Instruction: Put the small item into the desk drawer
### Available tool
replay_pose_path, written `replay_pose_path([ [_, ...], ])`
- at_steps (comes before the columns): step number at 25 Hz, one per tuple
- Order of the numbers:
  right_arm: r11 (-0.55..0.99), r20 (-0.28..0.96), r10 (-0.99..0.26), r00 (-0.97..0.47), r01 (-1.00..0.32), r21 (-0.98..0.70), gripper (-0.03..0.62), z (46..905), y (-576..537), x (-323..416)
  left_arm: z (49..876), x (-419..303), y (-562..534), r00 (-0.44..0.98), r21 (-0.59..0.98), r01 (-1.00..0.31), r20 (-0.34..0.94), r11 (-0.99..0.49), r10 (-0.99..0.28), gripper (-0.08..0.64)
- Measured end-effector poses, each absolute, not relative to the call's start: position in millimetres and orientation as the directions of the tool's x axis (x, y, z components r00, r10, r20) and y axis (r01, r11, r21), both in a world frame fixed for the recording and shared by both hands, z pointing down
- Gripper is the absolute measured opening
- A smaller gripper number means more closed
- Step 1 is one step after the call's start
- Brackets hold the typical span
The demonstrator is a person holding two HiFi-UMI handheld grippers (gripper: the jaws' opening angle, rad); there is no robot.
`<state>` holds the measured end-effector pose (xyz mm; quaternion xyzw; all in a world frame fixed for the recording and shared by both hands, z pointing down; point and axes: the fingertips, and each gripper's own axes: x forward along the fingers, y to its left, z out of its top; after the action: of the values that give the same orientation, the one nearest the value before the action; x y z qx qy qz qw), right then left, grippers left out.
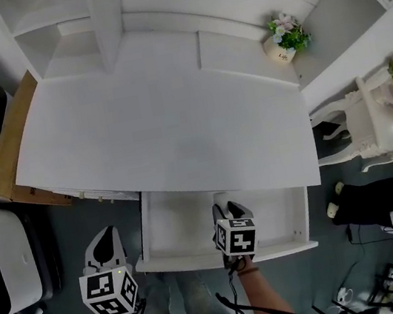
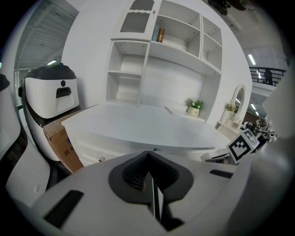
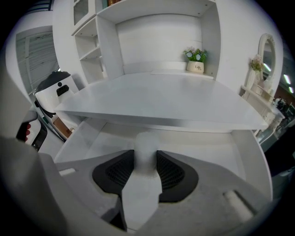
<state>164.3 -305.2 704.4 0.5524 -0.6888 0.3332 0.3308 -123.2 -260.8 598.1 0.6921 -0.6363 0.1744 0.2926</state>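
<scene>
- Right gripper view: the small item was clenched in the right claw over the open drawer.
- The left claw was closed, empty.
- Released high, it could have been bounced out.

Table: plain white table, no pattern.
Drawer: white open drawer, the table's shade.
Item: small pale white item, between dark grey ribbed pads.
Claws: left claw and right claw light grey; marker cubes chequered black and white.
Plant: white round pot, green leaves, pink flowers.
Box: brown cardboard box.
Floor: dark grey floor.
</scene>
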Motion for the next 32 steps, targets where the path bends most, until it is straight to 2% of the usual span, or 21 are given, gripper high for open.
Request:
replay_pose_path([
  [15,0.226,0.851,-0.486,-0.199,-0.969,-0.098,0.156,742.9,-329.1,147.6,599.9,-144.2,-251.6,0.041,0.184,-0.979,0.619,0.094,-0.785,-0.003],
  [32,0.242,0.86,-0.456,-0.229,-0.962,-0.127,0.156,756.7,-332.0,136.7,599.7,-150.4,-249.7,0.018,0.171,-0.979,0.623,0.114,-0.782,-0.003],
])
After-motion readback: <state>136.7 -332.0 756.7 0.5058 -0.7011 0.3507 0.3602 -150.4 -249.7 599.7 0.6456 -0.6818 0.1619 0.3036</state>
